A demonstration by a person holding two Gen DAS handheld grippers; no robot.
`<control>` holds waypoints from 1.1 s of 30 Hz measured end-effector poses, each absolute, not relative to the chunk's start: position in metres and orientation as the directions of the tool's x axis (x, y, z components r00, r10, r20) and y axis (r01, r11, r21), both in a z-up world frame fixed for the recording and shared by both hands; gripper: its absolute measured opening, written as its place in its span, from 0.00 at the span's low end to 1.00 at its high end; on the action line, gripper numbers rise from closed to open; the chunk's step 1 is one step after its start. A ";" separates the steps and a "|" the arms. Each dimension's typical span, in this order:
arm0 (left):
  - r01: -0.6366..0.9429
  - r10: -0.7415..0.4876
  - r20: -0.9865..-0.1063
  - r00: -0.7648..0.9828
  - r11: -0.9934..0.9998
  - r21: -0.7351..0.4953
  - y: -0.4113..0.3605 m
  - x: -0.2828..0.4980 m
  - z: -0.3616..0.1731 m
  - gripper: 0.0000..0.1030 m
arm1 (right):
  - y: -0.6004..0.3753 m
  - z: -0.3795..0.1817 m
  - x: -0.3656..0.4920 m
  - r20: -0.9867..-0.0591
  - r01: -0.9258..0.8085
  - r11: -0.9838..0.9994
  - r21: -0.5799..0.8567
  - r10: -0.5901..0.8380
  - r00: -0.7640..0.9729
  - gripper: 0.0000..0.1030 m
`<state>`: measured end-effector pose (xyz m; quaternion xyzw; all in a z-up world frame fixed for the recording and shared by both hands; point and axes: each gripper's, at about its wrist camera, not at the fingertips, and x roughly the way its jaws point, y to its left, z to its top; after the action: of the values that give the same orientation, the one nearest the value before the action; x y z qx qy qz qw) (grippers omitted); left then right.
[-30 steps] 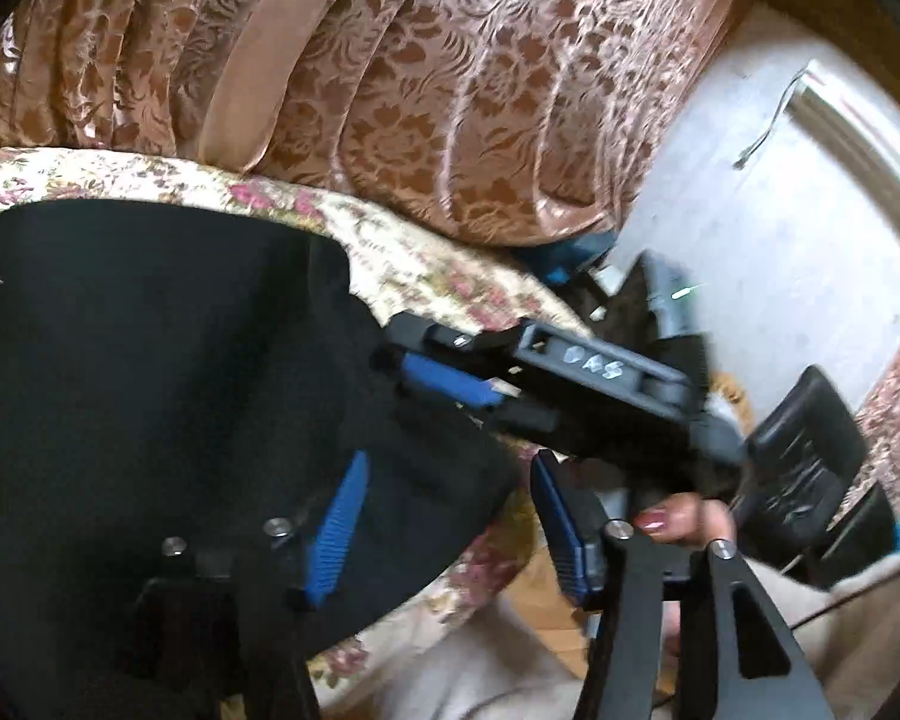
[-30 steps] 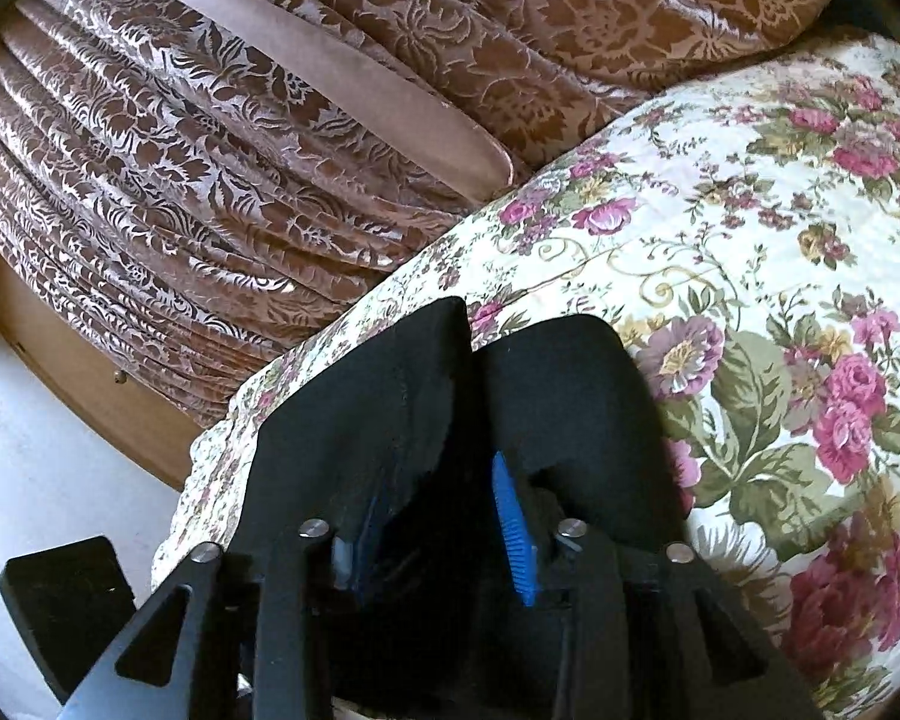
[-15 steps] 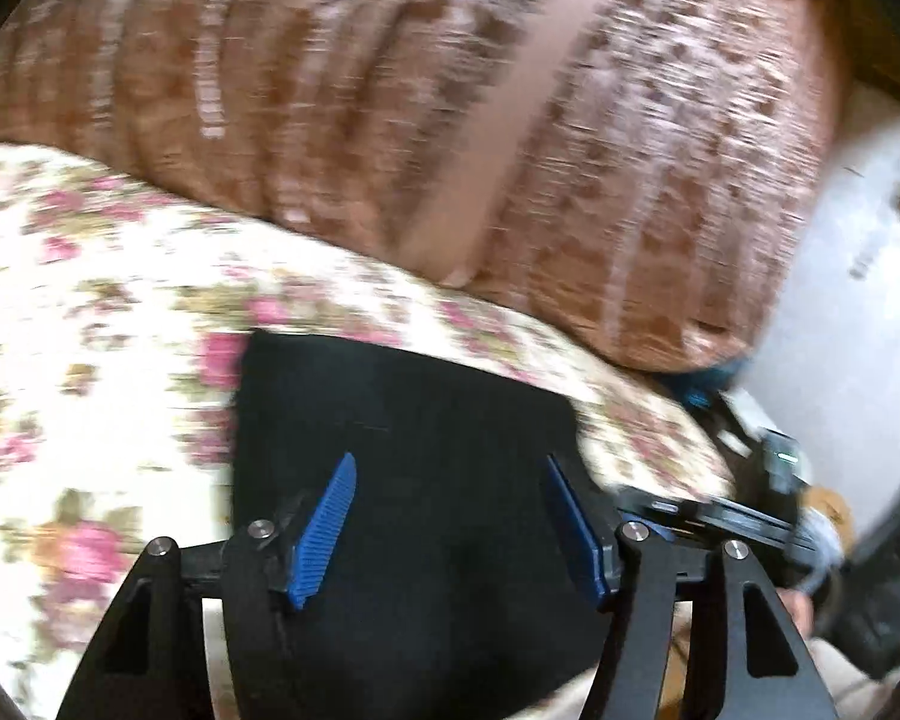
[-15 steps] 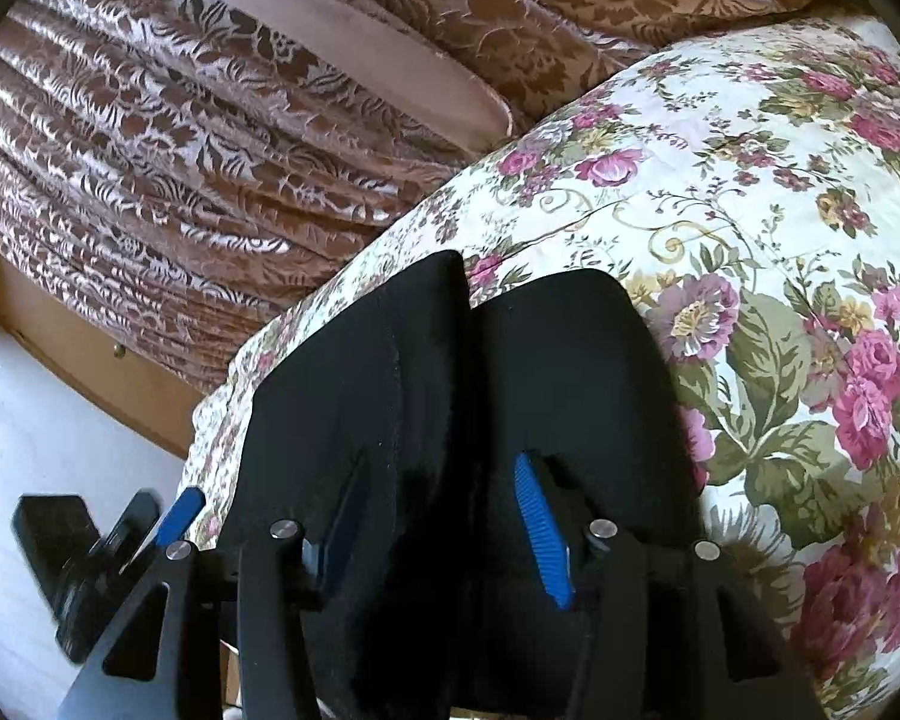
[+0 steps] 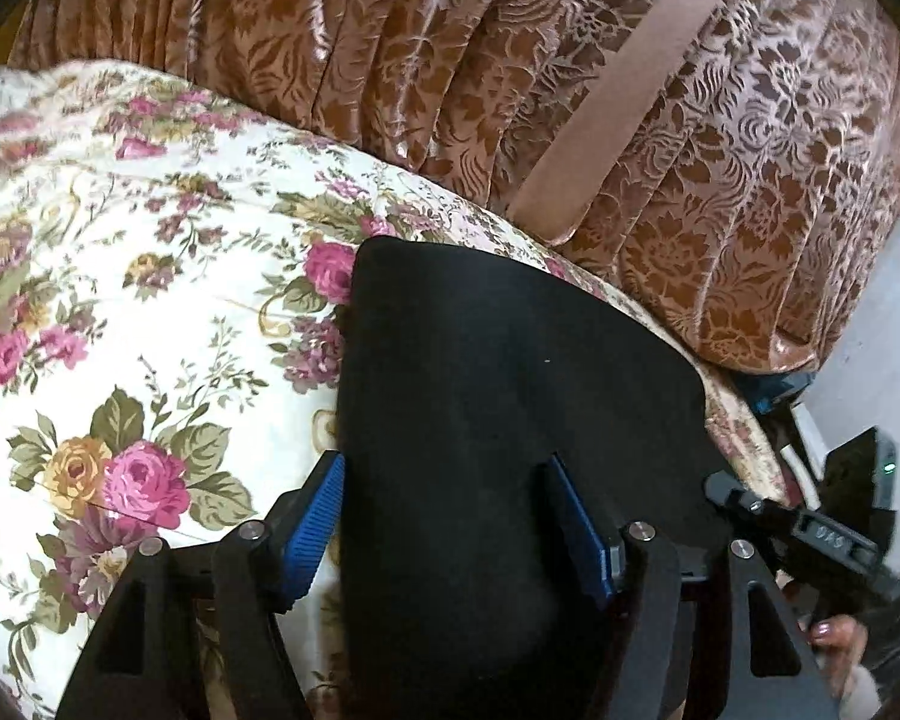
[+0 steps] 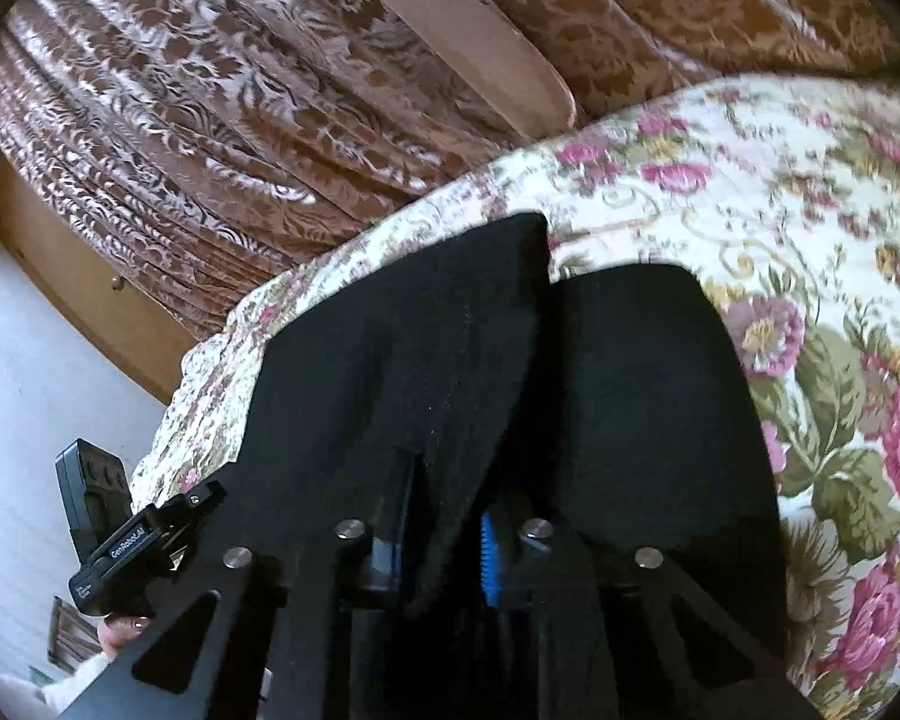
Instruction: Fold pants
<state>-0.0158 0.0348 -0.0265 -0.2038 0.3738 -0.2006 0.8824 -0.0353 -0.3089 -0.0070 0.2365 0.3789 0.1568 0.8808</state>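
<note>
Right fingers (image 6: 491,558) closing, seemingly pinching black pants (image 6: 630,396).

Bed with cream floral bedspread (image 5: 120,312), pink roses, green leaves. Behind it, brown damask pleated cover (image 5: 720,180) with plain tan band (image 5: 624,84). Wooden bed frame (image 6: 72,282) beneath. Pale floor (image 6: 36,384) beside bed. Soft daylight.

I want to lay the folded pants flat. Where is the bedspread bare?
Bare floral bedspread lies left of the black pants in the left wrist view, up to the brown pillows. It is crowded at the bed's edge, where both grippers meet.
</note>
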 end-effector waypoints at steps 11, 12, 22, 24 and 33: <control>0.377 -0.492 -0.571 0.657 0.871 -0.316 -0.034 -0.032 0.015 0.65 | -0.359 0.040 -0.051 -0.474 -0.097 0.835 0.542 0.399 0.785 0.13; 0.400 -0.494 -0.574 0.653 0.868 -0.293 -0.042 -0.034 0.016 0.65 | -0.364 0.041 -0.052 -0.478 -0.086 0.840 0.536 0.386 0.789 0.10; 0.461 -0.451 -0.613 0.649 0.874 -0.154 -0.081 -0.040 -0.006 0.66 | -0.389 0.004 -0.051 -0.522 -0.004 0.776 0.631 0.429 0.737 0.32; 0.457 -0.488 -0.595 0.639 0.863 -0.217 -0.071 -0.040 -0.004 0.66 | -0.384 -0.001 -0.049 -0.524 -0.016 0.761 0.649 0.462 0.716 0.36; 0.236 -0.361 -0.578 0.732 0.930 -0.282 -0.004 -0.016 -0.017 0.65 | -0.372 -0.022 -0.036 -0.570 0.009 0.758 0.652 0.482 0.666 0.41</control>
<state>-0.0165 -0.0036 -0.0166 -0.0950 0.3285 -0.1611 0.9258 -0.0364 -0.3720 -0.0221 0.3192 0.3848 0.1385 0.8549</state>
